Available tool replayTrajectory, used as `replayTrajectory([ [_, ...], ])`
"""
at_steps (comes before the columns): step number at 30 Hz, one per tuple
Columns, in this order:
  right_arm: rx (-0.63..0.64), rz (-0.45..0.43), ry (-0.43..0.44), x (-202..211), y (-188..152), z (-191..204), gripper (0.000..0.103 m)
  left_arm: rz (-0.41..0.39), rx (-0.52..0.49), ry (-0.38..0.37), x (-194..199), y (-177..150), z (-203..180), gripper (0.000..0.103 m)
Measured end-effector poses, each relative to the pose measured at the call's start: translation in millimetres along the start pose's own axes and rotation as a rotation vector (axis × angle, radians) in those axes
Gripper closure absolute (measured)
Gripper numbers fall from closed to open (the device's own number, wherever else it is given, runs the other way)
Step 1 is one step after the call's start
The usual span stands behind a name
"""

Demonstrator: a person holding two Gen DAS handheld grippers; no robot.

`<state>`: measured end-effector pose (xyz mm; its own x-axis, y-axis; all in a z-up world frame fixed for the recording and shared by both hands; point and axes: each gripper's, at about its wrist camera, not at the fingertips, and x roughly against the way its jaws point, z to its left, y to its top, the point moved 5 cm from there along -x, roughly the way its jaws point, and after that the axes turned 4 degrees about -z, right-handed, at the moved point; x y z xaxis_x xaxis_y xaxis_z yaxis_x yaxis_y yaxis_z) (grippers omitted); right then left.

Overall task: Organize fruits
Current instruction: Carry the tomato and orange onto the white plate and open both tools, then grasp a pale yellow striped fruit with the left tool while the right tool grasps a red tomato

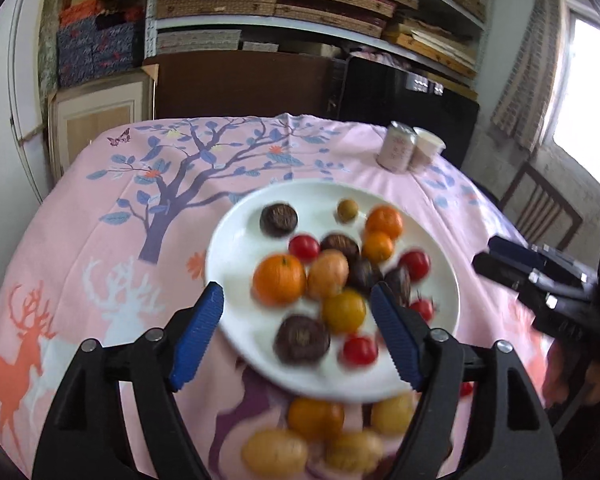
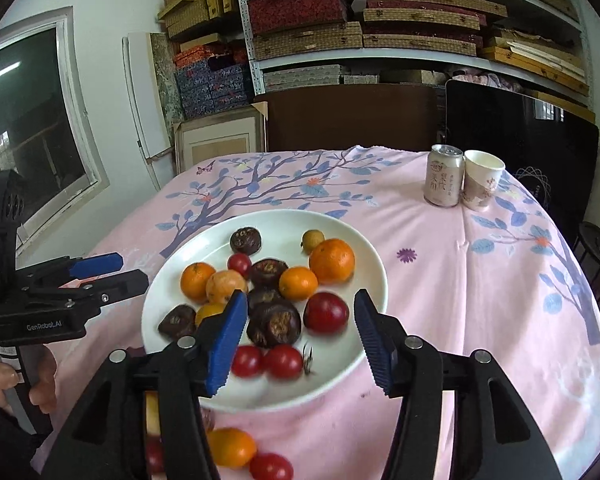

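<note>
A white plate point(image 1: 236, 240) point(image 2: 364, 248) on the pink tablecloth holds several fruits: oranges point(image 1: 279, 279) point(image 2: 332, 260), red cherry tomatoes point(image 1: 304, 247) point(image 2: 283, 361), dark brown fruits point(image 1: 278, 220) point(image 2: 274, 323), a yellow fruit point(image 1: 344, 310) and a small greenish one point(image 2: 313, 237). More fruits lie loose on the cloth in front of the plate point(image 1: 315, 418) point(image 2: 231, 447). My left gripper point(image 1: 298, 308) is open and empty above the plate's near side. My right gripper point(image 2: 300, 316) is open and empty over the plate, above a dark fruit and a red one point(image 2: 326, 313).
A pink drink can point(image 2: 443, 176) point(image 1: 398, 147) and a paper cup point(image 2: 481, 184) point(image 1: 426, 147) stand at the table's far right. Shelves of boxes point(image 2: 380, 20), a dark board and a black screen stand behind the table. A chair point(image 1: 540, 208) is on the right.
</note>
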<state>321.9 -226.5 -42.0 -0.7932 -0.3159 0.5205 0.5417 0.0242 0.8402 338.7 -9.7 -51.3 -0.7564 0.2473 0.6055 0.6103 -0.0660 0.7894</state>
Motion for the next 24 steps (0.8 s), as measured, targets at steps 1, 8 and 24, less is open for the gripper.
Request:
replayTrajectory([
  [1,-0.007,-0.008,-0.004,9,-9,-1,0.044,0.005,-0.035,0.007,8,-13,-3,0.028],
  [8,-0.056,0.005,-0.025,36,-58,-3,0.042,0.082,-0.138,0.05,29,-84,-8,0.028],
  [24,-0.06,0.005,-0.042,47,-80,-6,0.042,0.192,-0.17,0.118,3,-104,5,0.047],
])
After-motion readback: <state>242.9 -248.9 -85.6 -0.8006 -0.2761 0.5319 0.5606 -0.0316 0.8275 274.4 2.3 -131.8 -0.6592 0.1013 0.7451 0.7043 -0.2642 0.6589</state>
